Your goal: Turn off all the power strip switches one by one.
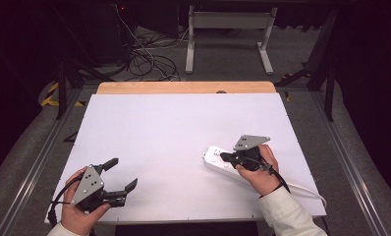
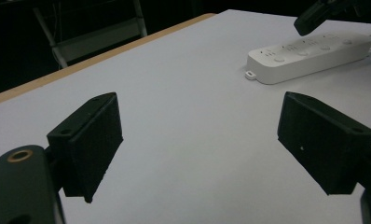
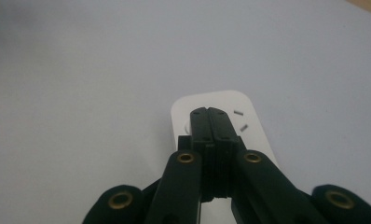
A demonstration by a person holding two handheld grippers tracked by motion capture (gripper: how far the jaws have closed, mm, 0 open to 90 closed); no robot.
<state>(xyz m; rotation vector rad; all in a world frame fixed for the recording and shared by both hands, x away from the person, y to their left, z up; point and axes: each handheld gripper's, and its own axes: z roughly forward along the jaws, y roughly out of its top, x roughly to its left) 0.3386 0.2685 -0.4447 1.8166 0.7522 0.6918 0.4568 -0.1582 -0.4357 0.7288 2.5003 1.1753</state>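
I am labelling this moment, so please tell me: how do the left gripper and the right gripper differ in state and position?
The left gripper has its fingers spread wide with nothing between them; the right gripper has its fingers pressed together. The left gripper is over bare table; the right gripper is above the white power strip. Both are black and hand-held.

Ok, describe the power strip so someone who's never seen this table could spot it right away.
Start at the white table and look to its right half, toward the near edge. The power strip lies there flat, under the right tool. It is a long white bar with a white cable trailing right.
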